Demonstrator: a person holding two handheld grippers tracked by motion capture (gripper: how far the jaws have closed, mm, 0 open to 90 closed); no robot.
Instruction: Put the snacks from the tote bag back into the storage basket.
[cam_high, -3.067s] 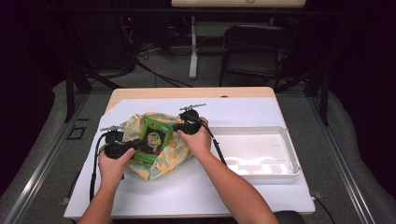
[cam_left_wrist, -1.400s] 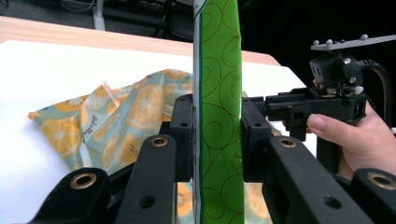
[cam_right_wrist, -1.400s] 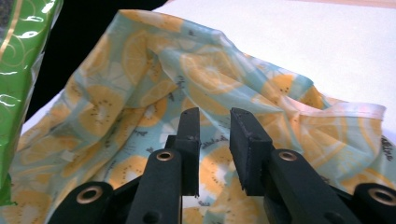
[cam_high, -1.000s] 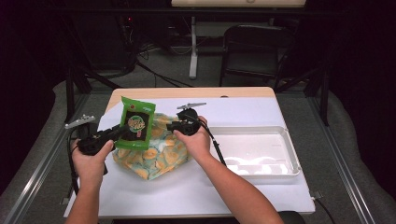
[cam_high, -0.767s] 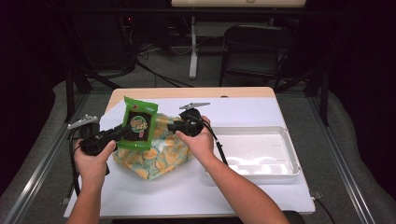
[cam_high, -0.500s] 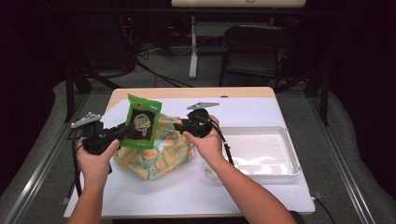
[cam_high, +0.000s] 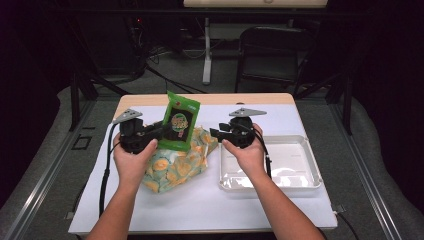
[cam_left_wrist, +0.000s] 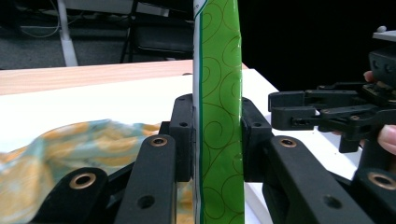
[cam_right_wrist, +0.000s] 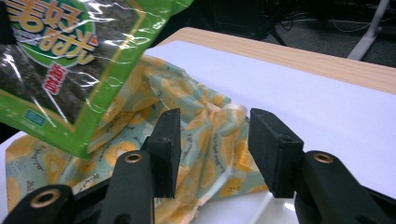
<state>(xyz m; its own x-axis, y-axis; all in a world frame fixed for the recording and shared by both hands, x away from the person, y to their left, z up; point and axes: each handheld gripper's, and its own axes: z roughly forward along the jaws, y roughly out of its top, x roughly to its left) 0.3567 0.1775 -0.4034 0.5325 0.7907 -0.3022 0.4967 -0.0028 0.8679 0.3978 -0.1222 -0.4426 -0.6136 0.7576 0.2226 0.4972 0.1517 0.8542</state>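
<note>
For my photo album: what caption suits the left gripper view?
Left gripper clamps an upright green snack packet above a patterned cloth bag.

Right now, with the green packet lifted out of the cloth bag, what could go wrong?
1. The left gripper pinches the green packet only near one edge, so it might swing or slip.
2. The right gripper, its jaws just opened, holds nothing; the cloth bag lies loose and could be dragged.
3. The white tray sits near the table's edge.

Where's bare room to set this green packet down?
Inside the white tray, right of the right gripper. Also the white table cover at the near edge, before the patterned bag. Crowded between the grippers, over the bag.
</note>
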